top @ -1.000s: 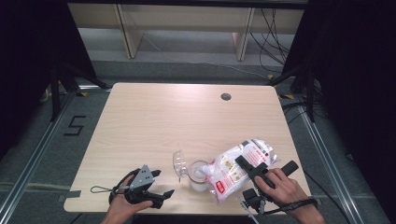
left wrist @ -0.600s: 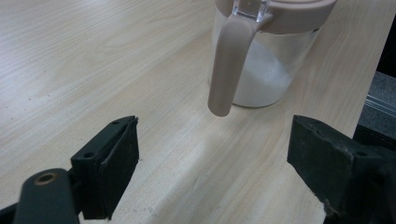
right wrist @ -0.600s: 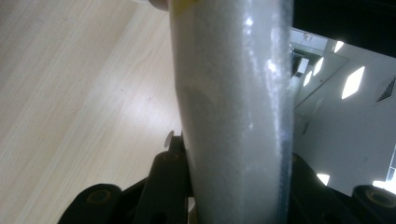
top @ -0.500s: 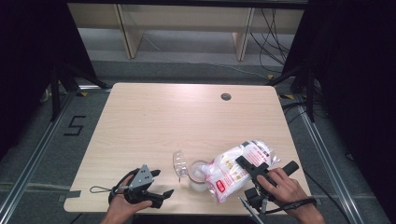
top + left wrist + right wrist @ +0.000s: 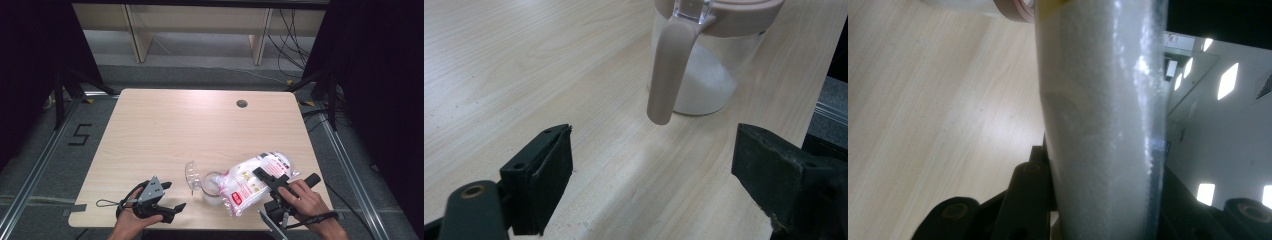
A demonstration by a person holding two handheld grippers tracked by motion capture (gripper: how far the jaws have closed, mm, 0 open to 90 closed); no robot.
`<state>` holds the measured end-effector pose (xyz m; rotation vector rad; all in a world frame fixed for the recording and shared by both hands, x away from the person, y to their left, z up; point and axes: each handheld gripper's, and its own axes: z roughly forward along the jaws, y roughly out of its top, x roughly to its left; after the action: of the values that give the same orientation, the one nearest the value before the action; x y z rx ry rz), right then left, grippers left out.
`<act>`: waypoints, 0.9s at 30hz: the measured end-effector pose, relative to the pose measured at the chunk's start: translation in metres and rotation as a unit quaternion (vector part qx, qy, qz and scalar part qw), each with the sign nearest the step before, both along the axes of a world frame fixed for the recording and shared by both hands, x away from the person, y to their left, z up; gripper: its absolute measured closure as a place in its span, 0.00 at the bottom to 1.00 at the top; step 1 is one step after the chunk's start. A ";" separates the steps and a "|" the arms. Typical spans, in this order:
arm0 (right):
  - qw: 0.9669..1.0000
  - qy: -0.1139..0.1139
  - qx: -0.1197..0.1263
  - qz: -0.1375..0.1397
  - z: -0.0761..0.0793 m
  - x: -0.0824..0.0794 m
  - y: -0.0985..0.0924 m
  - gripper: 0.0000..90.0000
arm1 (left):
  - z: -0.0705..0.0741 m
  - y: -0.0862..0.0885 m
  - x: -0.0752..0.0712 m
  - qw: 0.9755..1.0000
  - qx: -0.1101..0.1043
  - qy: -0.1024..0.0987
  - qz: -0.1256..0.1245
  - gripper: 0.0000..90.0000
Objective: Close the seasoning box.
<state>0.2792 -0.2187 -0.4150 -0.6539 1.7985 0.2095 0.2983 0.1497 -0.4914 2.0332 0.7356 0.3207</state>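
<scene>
**A:** High view first: your surface (image 5: pixel 165 130) is a pale wooden top with rounded corners, and most of it lies bare, from the far edge down to the middle. A small round cable hole (image 5: pixel 242 104) sits near the far edge, well apart from everything you handle. Beyond that edge stands a shelf unit (image 5: pixel 200 30) on the floor, with dark curtains on both sides.

**B:** And what crowds my hands?

**A:** All of it sits along the near edge. Your right tool (image 5: pixel 270 186) is clamped on the bag (image 5: pixel 250 182), a clear pouch of white grains with red print, tilted over the jar (image 5: pixel 212 186). In the right gripper view the bag (image 5: pixel 1103 120) rises between the two black jaws, which press it from both sides, and the jar's rim shows just past it.

**B:** The jar itself?

**A:** It stands upright on your surface, close to the near edge, partly full of white grains, its clear lid (image 5: pixel 191 175) flipped open to the left. Your left tool (image 5: pixel 172 197) rests near the near edge, just left of the jar, jaws apart with nothing between them. In the left gripper view the jar (image 5: pixel 704 75) stands ahead, its beige spoon handle (image 5: pixel 667 70) hanging down the side.

**B:** Room to move?

**A:** Plenty ahead and to your left; little toward you, where the edge runs right beside both tools.
</scene>
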 end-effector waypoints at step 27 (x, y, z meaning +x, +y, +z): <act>0.998 0.040 0.047 0.002 -0.001 0.002 -0.004 0.85 | 0.000 -0.001 0.000 1.000 -0.006 0.002 0.001 0.18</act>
<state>0.2808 -0.2224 -0.4163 -0.5884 1.8521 0.3249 0.2979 0.1491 -0.4916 2.0231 0.7397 0.3140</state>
